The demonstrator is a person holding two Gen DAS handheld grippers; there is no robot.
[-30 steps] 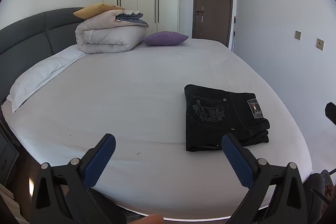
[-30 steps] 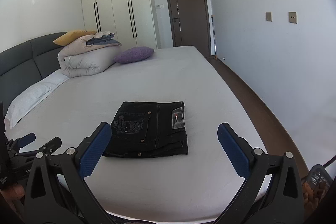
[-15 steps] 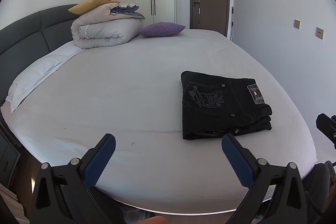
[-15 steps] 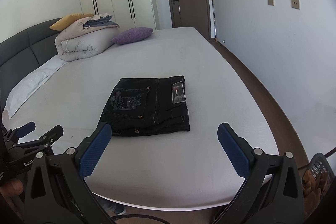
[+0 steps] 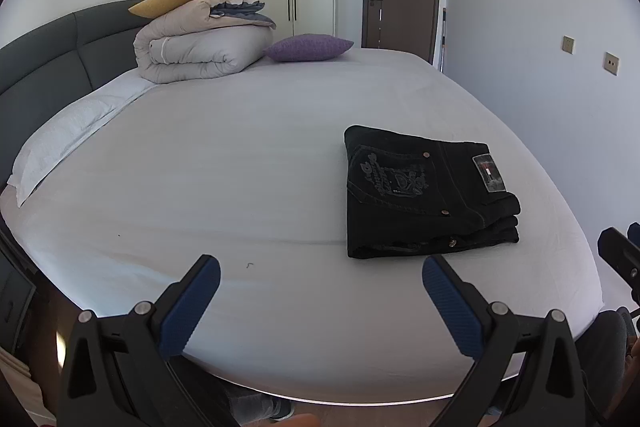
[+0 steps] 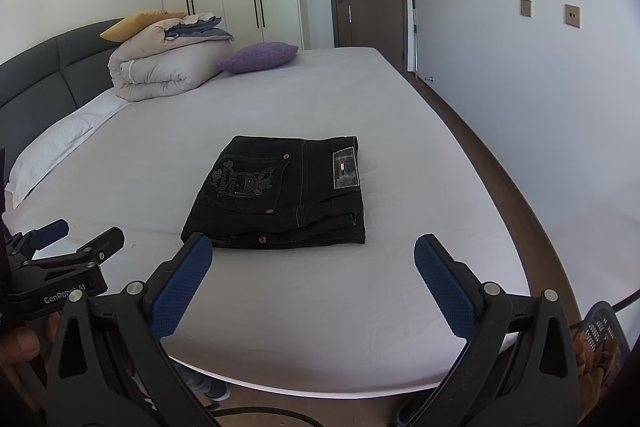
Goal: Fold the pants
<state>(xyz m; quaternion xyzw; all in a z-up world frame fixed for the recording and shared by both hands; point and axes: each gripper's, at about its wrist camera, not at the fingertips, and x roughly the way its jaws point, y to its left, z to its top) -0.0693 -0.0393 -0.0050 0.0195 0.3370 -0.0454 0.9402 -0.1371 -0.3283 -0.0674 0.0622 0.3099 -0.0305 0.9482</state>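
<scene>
lying folded, black denim pants [image 6: 280, 199], smooth white bedsheet [image 6: 360, 287]

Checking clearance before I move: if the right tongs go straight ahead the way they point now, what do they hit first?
Most likely the folded black pants, lying on the bed directly ahead of the open right tongs. Nothing else lies between, though depth is hard to judge through the fisheye.

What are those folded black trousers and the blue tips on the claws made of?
The folded black trousers look like denim: matte dark weave, pale contrast stitching, metal rivets and a sewn brand patch. The blue pads on the right claw look like rubber or soft plastic, with a fine grid texture; which one is unclear. The black frame behind them seems hard matte plastic.
</scene>
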